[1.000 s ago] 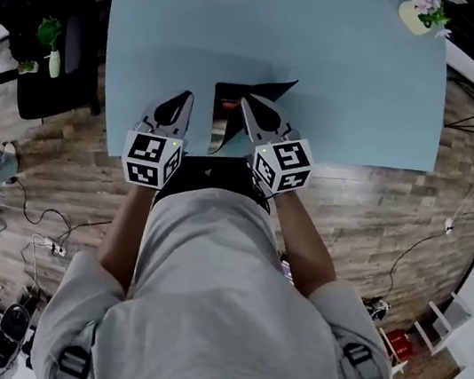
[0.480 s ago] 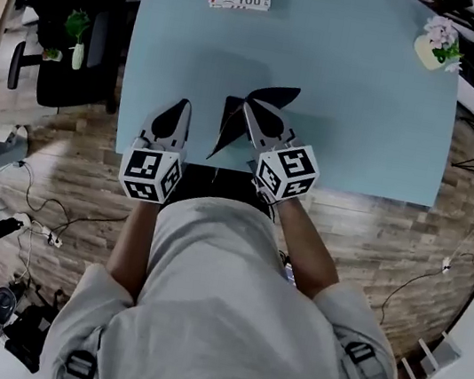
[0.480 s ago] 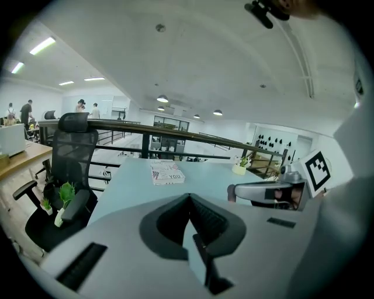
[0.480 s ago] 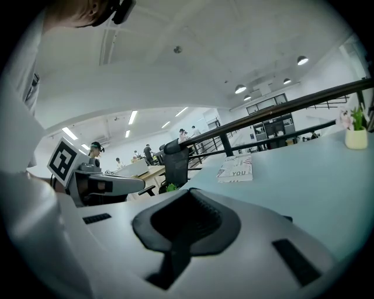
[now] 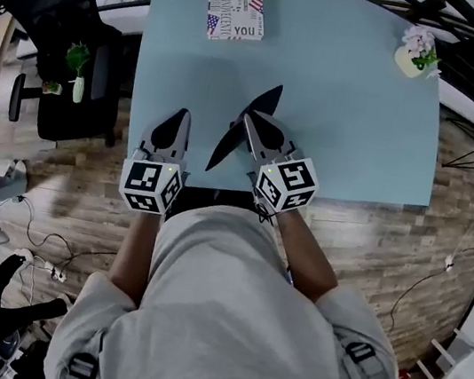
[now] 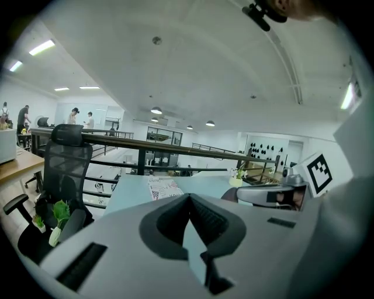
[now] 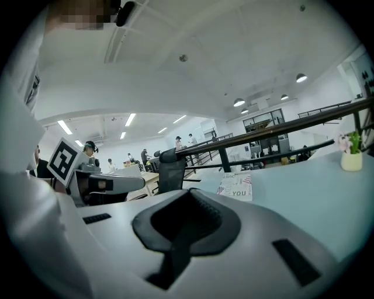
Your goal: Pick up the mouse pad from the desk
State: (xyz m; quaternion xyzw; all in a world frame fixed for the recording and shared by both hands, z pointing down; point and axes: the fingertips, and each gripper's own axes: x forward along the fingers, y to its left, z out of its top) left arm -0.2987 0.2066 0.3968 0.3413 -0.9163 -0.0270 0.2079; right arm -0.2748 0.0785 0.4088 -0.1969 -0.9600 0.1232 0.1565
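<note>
Raised and turned edge-on since a second ago: mouse pad [image 5: 230, 141], at frame centre, off the worktop [image 5: 349, 113], pinched by right tool [image 5: 248, 121]. Left tool [image 5: 181, 118] pressed together, empty. Lifting step; next, hold firm, carry clear.

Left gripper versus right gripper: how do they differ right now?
The right gripper has its jaws shut on the black mouse pad, while the left gripper has its jaws shut on nothing. The left gripper sits near the left edge of the blue desk; the right gripper sits nearer the desk's middle and angles inward. Both have closed jaws and hover over the desk's near side.
</note>
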